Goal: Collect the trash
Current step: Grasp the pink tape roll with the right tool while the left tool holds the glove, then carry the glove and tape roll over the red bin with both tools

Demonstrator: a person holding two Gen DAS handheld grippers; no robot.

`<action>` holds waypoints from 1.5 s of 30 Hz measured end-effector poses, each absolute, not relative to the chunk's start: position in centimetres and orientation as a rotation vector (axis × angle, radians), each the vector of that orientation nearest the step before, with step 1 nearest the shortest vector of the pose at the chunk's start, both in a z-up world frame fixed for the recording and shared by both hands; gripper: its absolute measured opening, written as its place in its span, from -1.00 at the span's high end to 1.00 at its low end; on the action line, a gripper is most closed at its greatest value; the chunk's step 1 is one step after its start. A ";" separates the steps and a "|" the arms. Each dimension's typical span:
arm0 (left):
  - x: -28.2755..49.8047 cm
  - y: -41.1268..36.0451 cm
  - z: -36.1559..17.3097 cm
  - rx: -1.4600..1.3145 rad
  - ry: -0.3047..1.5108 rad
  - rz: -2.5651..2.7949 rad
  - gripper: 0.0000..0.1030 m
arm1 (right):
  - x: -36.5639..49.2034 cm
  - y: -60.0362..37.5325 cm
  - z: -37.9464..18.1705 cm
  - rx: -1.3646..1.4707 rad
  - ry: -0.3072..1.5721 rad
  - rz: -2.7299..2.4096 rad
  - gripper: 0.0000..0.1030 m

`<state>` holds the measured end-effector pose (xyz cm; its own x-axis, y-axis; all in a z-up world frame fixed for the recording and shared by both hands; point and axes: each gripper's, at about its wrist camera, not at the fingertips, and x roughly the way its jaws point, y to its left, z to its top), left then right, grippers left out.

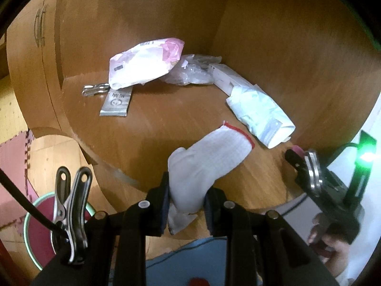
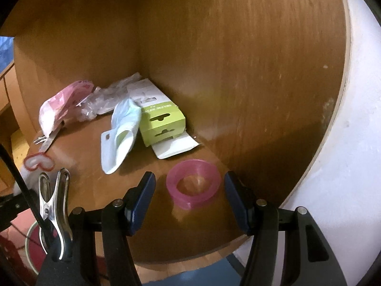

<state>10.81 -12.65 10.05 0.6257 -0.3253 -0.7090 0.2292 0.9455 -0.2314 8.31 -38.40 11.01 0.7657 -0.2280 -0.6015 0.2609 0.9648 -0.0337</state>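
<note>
- On the wooden counter, set into a corner of brown panels, the trash lies scattered: a pink-and-white bag, a crumpled clear wrapper, a pale blue packet, a silver sachet and a green box.
- Left tongs are clenched on a white knit glove with a red-trimmed cuff; its long axis runs up and to the right, away from the pads, and the cuff end hangs free over the counter.
- Right tongs stand released and hold nothing.
- A pink ring, perhaps a tape roll, lies flat on the counter near its front edge, straight ahead of the right tongs and framed by the two pads without touching either.
- That ring is far nearer the right hand than the left, and being round it has no long axis to line up with.
- My judgement: a short push forward and down would put the pads on either side of the ring's wall.
- Off the counter's left edge, low down, sits a round green-rimmed bin, likely where the glove belongs.
</note>
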 end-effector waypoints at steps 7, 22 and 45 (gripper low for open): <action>8.7 -11.6 10.7 -0.119 0.833 -0.302 0.51 | 8.5 -37.8 10.5 -0.002 0.607 -0.291 -0.19; 4.7 -6.3 12.7 -0.155 0.808 -0.189 0.51 | 7.2 -38.0 10.4 0.010 0.556 -0.294 0.15; -0.2 2.2 12.5 -0.224 0.835 0.010 0.51 | 2.2 -26.3 11.7 -0.071 0.488 0.154 0.15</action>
<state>-0.17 2.21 12.52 0.6727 -0.0790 -0.7356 -0.0969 0.9763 -0.1934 2.20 -26.25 11.66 0.8720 0.1308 -0.4718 -0.1645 0.9859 -0.0308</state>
